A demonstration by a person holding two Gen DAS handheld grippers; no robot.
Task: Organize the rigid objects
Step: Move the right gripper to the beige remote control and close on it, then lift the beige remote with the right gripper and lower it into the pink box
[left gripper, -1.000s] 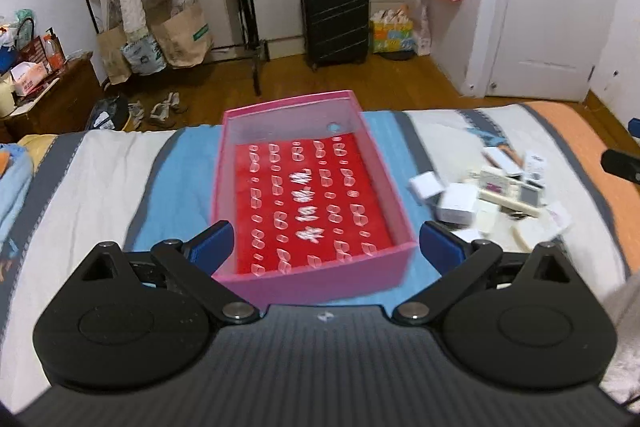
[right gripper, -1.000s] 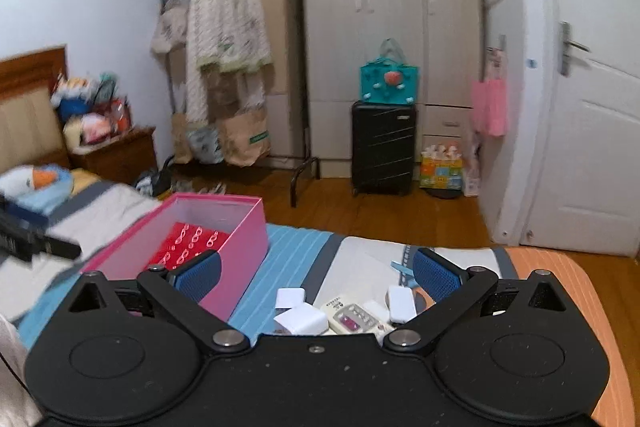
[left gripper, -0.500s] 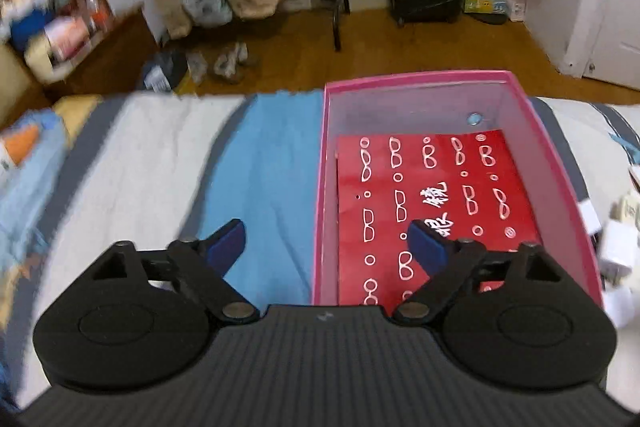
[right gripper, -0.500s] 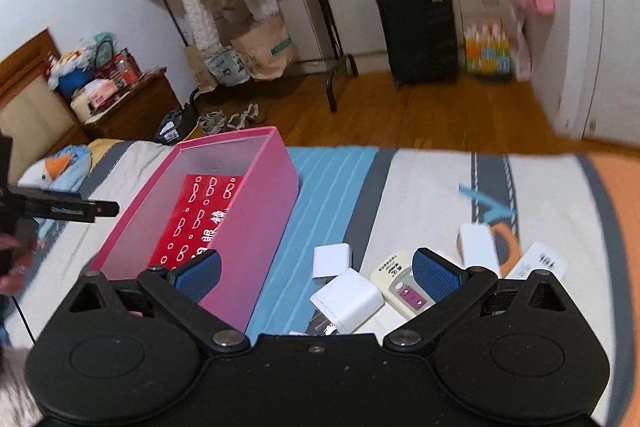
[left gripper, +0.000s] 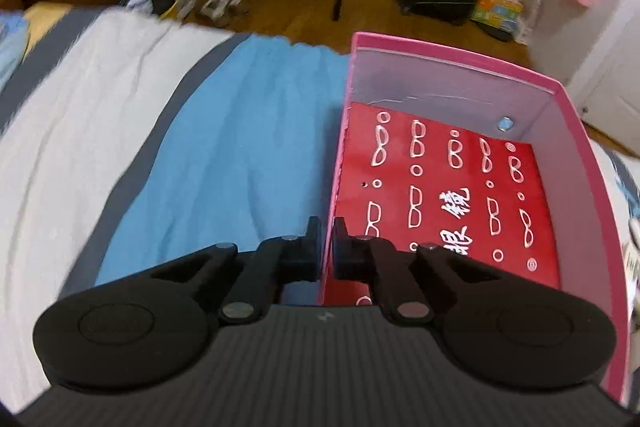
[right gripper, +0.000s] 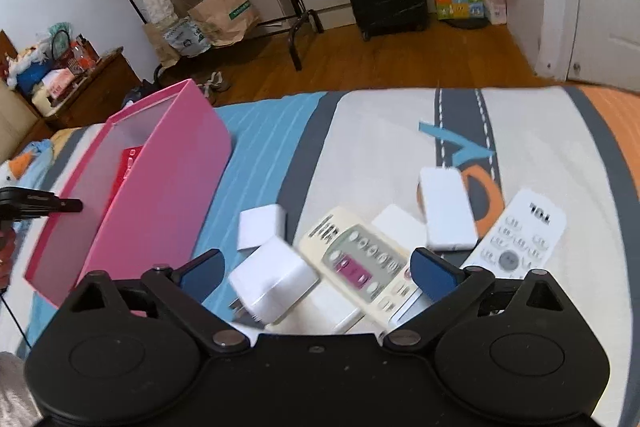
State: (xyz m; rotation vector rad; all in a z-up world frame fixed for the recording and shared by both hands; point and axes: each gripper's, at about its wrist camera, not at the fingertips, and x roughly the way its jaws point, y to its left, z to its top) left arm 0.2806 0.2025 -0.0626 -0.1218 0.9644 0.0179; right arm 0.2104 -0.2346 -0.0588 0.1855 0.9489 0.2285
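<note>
Left gripper [left gripper: 327, 247] pinches the pink box's [left gripper: 452, 55] left wall; its jaws have just closed, one finger inside, one outside.
Right gripper [right gripper: 318, 269] hangs open over the white charger [right gripper: 274, 281] and cream remote [right gripper: 360, 263] on the bed [right gripper: 380, 139], right of the box. Charger looks light, stiff, smooth: grip across its flat sides.
</note>
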